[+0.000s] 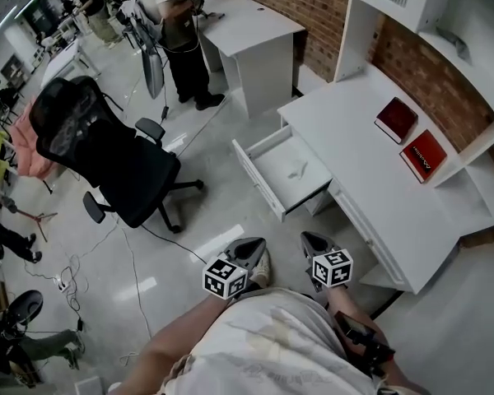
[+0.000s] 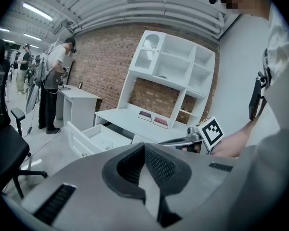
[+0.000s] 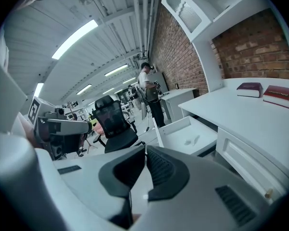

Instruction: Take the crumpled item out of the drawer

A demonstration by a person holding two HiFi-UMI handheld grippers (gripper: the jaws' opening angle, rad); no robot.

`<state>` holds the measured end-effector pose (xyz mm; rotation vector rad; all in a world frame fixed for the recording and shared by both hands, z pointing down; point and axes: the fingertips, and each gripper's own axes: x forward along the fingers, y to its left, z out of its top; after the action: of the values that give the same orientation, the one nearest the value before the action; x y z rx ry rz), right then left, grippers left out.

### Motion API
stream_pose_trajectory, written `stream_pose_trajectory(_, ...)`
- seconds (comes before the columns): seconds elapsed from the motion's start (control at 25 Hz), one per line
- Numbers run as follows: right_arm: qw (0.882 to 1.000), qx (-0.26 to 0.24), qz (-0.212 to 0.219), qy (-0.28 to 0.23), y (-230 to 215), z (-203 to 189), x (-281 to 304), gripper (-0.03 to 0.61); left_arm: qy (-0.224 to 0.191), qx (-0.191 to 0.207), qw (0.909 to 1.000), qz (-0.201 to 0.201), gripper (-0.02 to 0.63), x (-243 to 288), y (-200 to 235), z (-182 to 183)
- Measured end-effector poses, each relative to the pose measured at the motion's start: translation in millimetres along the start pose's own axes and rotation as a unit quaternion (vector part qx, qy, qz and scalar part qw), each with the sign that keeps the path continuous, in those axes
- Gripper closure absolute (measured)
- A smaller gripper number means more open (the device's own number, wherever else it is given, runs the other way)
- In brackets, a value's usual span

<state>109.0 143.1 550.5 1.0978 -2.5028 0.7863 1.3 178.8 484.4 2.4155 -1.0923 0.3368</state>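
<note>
Tongs on both sides are closed: the left tongs (image 2: 144, 148) and the right tongs (image 3: 145, 149) each have their jaws pressed together with nothing between them. Well ahead of them the drawer (image 1: 255, 178) stands pulled out from under the white surface (image 1: 354, 130). The crumpled item (image 1: 299, 169) lies loose near the middle of its floor. It looks like a light, soft scrap of white paper, so a gentle pinch across its raised folds should lift it.
</note>
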Motion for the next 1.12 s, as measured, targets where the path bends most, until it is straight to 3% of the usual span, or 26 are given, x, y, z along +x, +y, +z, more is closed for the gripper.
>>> stream_pose_trajectory(0.28,1.0,0.009,-0.006,0.002,-16,7,22,0.549,0.008,0.005,0.9999,-0.008,0.594,24,25,11)
stream_pose_trajectory(1.12,0.996,0.032,-0.078,0.001,-68,60,74,0.549,0.017,0.019,0.9964,-0.081,0.594,93,91,67)
